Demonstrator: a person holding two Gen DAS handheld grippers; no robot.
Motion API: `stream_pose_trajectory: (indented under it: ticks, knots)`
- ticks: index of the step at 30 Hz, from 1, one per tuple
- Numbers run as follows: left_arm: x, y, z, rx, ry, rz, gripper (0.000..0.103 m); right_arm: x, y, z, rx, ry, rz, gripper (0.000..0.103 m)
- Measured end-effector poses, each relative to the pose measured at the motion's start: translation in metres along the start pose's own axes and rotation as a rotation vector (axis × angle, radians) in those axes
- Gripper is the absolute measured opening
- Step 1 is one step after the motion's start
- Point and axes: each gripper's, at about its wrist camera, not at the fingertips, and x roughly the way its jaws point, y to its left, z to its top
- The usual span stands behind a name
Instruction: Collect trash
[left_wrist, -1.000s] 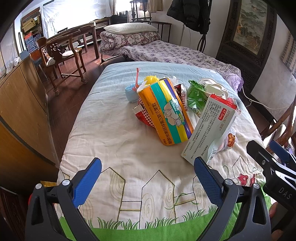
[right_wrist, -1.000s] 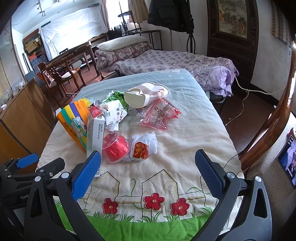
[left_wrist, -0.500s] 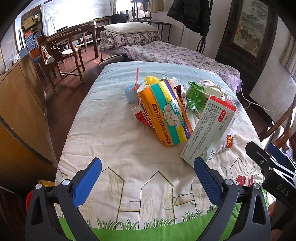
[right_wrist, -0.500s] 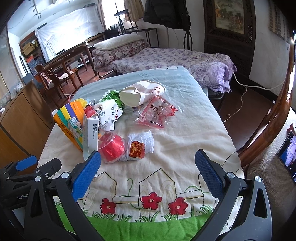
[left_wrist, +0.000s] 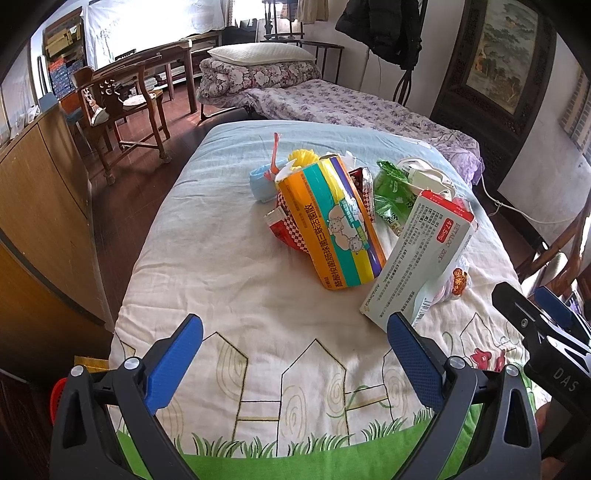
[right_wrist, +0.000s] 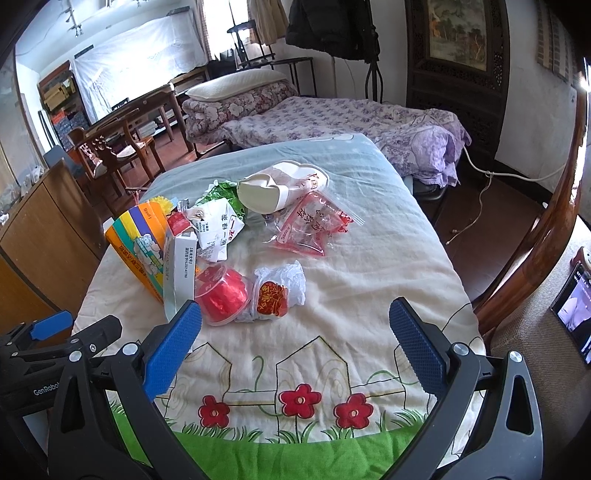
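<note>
Both grippers, left (left_wrist: 291, 347) and right (right_wrist: 293, 332), are hanging spread wide and holding nothing. The trash (right_wrist: 236, 236) is sitting piled on the quilt (right_wrist: 369, 266) (mid-bed), beyond the grippers.

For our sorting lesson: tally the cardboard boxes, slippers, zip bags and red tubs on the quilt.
Cardboard boxes: 2, the striped box and the white medicine box
Slippers: 1, the white slipper
Zip bags: 1, the red-printed zip bag
Red tubs: 1, the red tub
Total: 5
</note>
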Motion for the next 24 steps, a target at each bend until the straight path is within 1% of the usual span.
stream_pose_trajectory:
  ticks: [21,24]
  knots:
    - [0.0011,0.0015,0.001,-0.009,0.007,-0.003,0.097,-0.0002,-0.0013,0.0018,0.011,0.008,0.006,0.097]
    - [0.0002,0.0022,0.0072,-0.001,0.016,0.015,0.097,-0.0015,-0.0044,0.0052,0.018,0.004,0.016,0.097]
